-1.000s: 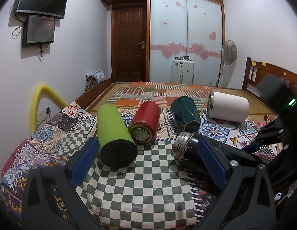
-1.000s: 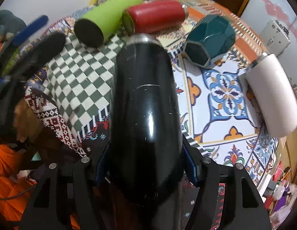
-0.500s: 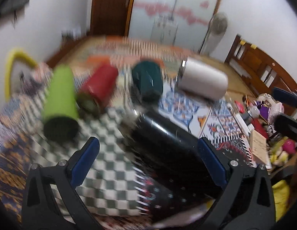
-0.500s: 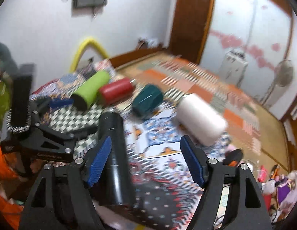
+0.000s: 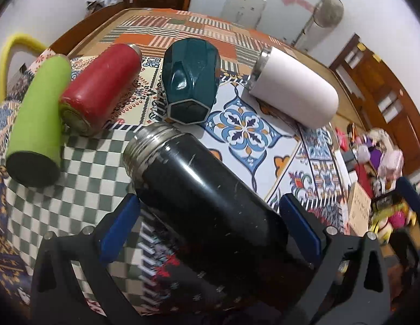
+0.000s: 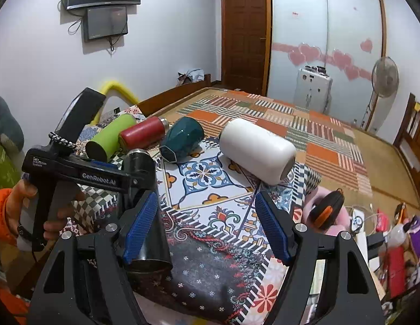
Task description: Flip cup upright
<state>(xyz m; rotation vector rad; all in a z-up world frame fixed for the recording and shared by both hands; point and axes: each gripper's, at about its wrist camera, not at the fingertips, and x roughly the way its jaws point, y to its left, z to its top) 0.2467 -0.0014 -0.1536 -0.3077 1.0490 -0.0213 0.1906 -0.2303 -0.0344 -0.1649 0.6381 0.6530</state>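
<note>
A black flask (image 5: 210, 205) with a steel threaded mouth lies on its side on the patterned cloth, mouth pointing away. My left gripper (image 5: 210, 230) straddles its body with the blue pads on either side, jaws open wide and not pressing it. In the right wrist view the flask (image 6: 145, 205) lies left of my right gripper (image 6: 207, 233), which is open and empty above the cloth, with the left gripper's body (image 6: 80, 176) over the flask.
A green bottle (image 5: 36, 119), a red bottle (image 5: 101, 86), a dark teal faceted cup (image 5: 188, 81) and a white tumbler (image 5: 293, 94) all lie on their sides beyond the flask. Clutter (image 6: 386, 230) sits off the cloth's right edge.
My right gripper let go of the black flask and drew back to the right. My left gripper moved in over the flask and now straddles it.
</note>
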